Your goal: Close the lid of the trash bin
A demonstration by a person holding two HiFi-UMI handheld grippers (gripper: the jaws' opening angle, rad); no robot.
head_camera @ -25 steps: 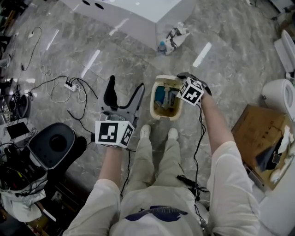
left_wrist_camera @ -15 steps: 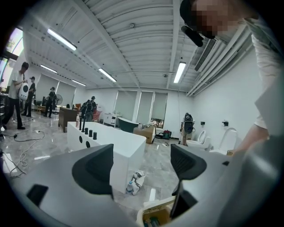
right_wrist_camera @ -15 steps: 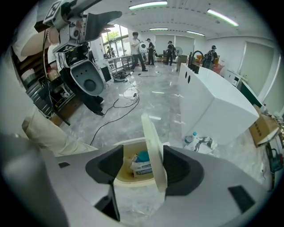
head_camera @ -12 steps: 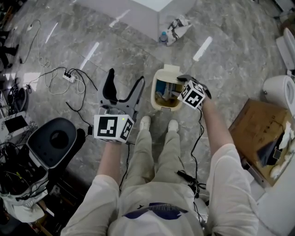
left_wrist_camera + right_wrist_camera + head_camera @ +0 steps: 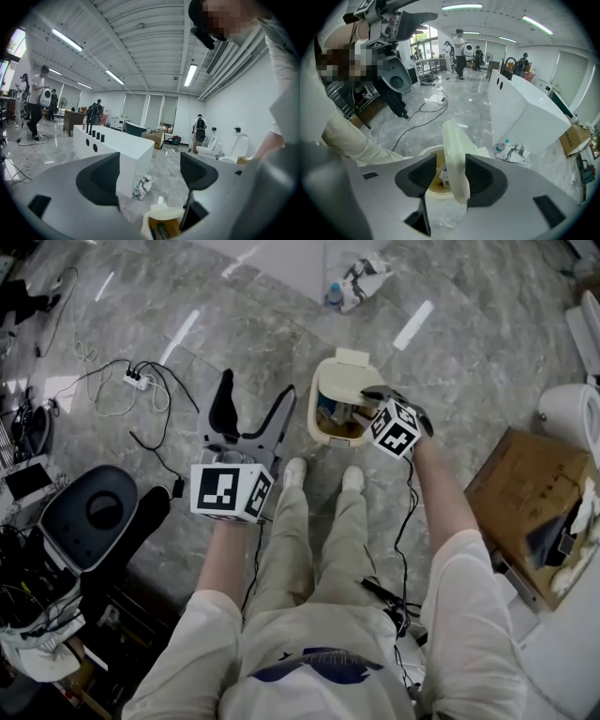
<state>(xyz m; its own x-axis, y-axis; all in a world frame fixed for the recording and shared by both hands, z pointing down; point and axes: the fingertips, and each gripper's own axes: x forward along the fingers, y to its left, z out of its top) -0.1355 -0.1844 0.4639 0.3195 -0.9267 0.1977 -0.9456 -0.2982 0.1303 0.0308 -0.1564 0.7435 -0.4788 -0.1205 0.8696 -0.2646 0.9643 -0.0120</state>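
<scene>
Diff vs a second ago: the lid [image 5: 345, 379] stood upright at the back of the trash bin [image 5: 314, 426], with the whole opening exposed. Now it's tipped forward over the far half, and only the near half with rubbish [image 5: 339, 420] shows. The right gripper [image 5: 373, 401] jaws have just been closing, with the lid between them. The bin also sits higher in the head view now. The left gripper [image 5: 253, 409] has the same pose, jaws as wide as before.

Materials: bin and lid are smooth cream plastic. The bin is a rounded rectangle; the lid is a thin slab with a small tab at its far edge. The floor [image 5: 187, 324] is polished grey marbled tile with light-strip reflections. The gripper jaws are grey shells with black textured pads.

Pose: the right forearm reaches in from lower right, gripper pointing steeply down at the bin's right rim, centre of the head view. In the right gripper view the lid [image 5: 454, 150] runs edge-on between the pads of the right gripper [image 5: 450, 176]. It lies against the pad on the picture's right, with a gap at the left pad and the bin rim [image 5: 425, 151] visible through it, so it's not clamped.

The left gripper [image 5: 149, 173] is held about level, left of the bin and well apart from it. Its jaws are wide apart with nothing between them, and the bin [image 5: 161, 213] sits low at centre of its view.
</scene>
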